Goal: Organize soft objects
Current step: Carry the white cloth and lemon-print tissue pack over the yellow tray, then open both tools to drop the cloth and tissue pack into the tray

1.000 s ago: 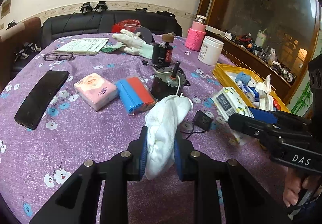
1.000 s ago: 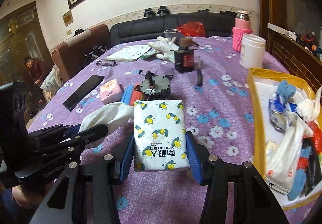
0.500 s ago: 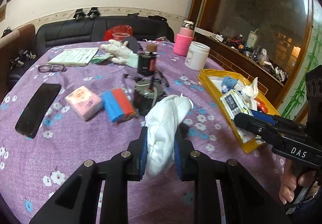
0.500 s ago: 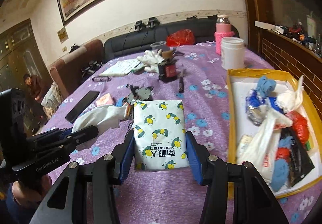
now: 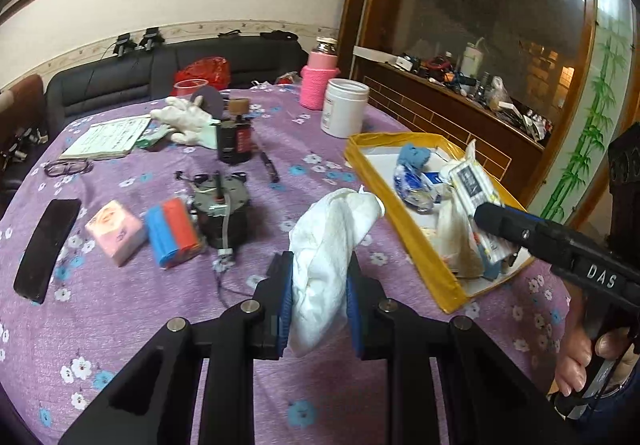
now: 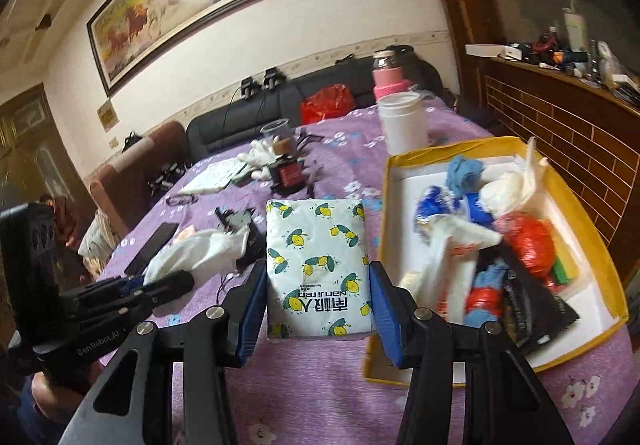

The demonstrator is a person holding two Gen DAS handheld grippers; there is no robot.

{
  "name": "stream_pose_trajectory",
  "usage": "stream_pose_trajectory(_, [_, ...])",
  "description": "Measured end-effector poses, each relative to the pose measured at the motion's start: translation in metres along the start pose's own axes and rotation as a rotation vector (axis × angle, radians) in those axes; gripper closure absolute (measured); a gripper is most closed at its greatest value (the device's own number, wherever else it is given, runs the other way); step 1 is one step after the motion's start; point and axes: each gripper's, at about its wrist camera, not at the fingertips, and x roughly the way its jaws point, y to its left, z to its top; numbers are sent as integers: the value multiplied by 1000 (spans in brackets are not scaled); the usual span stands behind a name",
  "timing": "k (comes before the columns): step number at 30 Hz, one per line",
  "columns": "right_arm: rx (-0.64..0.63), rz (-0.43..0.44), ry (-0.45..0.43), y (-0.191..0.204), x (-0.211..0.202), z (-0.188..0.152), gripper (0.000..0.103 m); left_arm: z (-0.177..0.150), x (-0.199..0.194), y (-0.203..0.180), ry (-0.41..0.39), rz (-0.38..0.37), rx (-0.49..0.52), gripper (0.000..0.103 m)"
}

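Both loads nearer the yellow tray (image 6: pixel 400 161) now: left gripper (image 5: pixel 319 287) clamped round white cloth (image 5: pixel 328 241), right gripper (image 6: pixel 318 299) round tissue pack (image 6: pixel 318 265).

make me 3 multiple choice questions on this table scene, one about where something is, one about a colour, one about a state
1. Where does the black phone lie?
A. in the tray
B. flat on the purple flowered tablecloth
C. on the sofa

2. What colour is the rim of the shallow cardboard tray?
A. yellow
B. green
C. grey

3. What is the left claw doing?
A. standing open and empty
B. clamping a pen
C. shut on a crumpled white cloth

Answers:
1. B, the phone rests on the tablecloth at the left in the left wrist view.
2. A, the tray's walls are yellow in both views.
3. C, the blue pads press the cloth from both sides, while the right claw grips a lemon-print tissue pack.
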Motion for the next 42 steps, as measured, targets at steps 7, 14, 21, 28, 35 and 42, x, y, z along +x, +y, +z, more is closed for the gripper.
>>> stream_pose_trajectory(7, [49,-11,-38,-30,-22,0,50,7,4,-28,-2,-22,28,81])
stream_pose_trajectory(14, [125,-38,-56,-65,-34,-3,50,10,18,-50,27,-43,56,81])
stream_pose_trajectory(21, [189,-81,-71,-96,-42,-3,50,23,36,-81,33,-80,97,81])
stream_pose_trajectory(28, [217,-145,-60,-125,-40,10,50,34,63,-108,53,-108,128,81])
stream_pose_trajectory(35, [193,-222,-3,-153,-19,42,50,52,101,-132,56,-115,141,81])
stream_pose_trajectory(42, [153,-295,123,-179,35,73,50,73,152,-147,94,-65,130,81])
